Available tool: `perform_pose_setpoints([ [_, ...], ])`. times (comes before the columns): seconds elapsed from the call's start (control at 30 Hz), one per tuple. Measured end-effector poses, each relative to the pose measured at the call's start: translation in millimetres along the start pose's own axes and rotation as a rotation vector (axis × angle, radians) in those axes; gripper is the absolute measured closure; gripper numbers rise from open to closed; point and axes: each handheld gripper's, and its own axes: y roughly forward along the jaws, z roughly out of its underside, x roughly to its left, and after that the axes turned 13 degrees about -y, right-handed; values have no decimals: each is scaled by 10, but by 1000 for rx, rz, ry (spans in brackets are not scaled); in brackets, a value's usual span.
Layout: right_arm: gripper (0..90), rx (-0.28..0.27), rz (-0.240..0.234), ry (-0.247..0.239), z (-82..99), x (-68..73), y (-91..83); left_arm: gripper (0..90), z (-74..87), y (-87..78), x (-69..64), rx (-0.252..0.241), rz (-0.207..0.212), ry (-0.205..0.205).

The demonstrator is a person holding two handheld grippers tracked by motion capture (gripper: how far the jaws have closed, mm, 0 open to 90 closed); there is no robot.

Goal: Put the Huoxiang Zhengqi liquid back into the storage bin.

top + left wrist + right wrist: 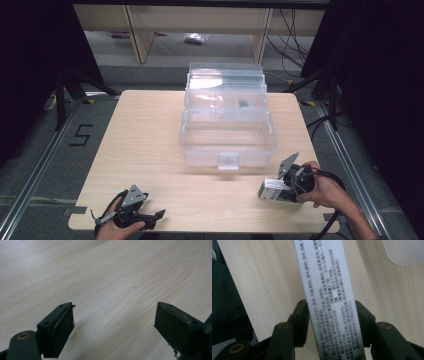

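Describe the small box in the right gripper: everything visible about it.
The small box is a slim carton, apparently cardboard, white with a green edge in the high view. Its white face carries dense rows of small black print. It lies near the table's right front corner, in front of the clear plastic bin and apart from it. The right gripper has its two black jaws pressed against the box's long sides. Whether it rests on the table or is lifted cannot be told.
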Motion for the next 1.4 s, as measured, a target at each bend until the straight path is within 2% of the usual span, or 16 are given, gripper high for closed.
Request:
perform_pose_setpoints([
  [0.13,630,29,-28,-27,-30,-7,-7,153,2,15,1,-8,-9,-7],
  [0.2,642,34,-26,-58,-52,-23,-6,154,4,13,-2,-9,-2,-5],
  [0.3,646,58,-43,-60,-77,-28,-11,153,3,7,1,-12,-5,-10],
  [0.33,646,53,-54,-44,-88,-22,-18,153,2,5,1,-10,-4,-12],
  [0.5,646,24,-44,-80,-140,-40,-84,154,1,-5,3,-1,3,-1],
  [0.53,646,29,-50,-55,-151,-19,-106,154,1,-5,2,-1,3,1],
  [0.57,646,11,-49,-101,-177,-43,-125,154,1,-4,7,2,-2,2],
  [0.7,646,16,-44,-64,-220,-39,-185,153,4,3,-4,-15,-3,-13],
  [0.77,647,-3,-59,-99,-261,-68,-226,153,2,-6,7,2,0,3],
  [0.87,647,-20,-57,-96,-295,-82,-268,153,2,-2,2,-9,-7,-10],
  [0.9,647,-13,-47,-72,-312,-71,-294,153,2,-10,1,-5,2,-4],
  [0.93,647,-32,-50,-112,-333,-97,-308,154,5,-6,0,-9,2,-6],
  [1.0,647,-38,-63,-114,-364,-103,-349,154,3,-6,9,-4,-10,-4],
  [1.03,648,-42,-61,-91,-380,-89,-371,153,6,-3,-1,-15,-9,-15],
  [1.33,648,-68,-48,-136,-573,-150,-580,153,5,-13,5,2,-1,-3],
  [1.4,648,-55,-47,-116,-627,-155,-658,154,5,-15,5,0,-4,-4],
])
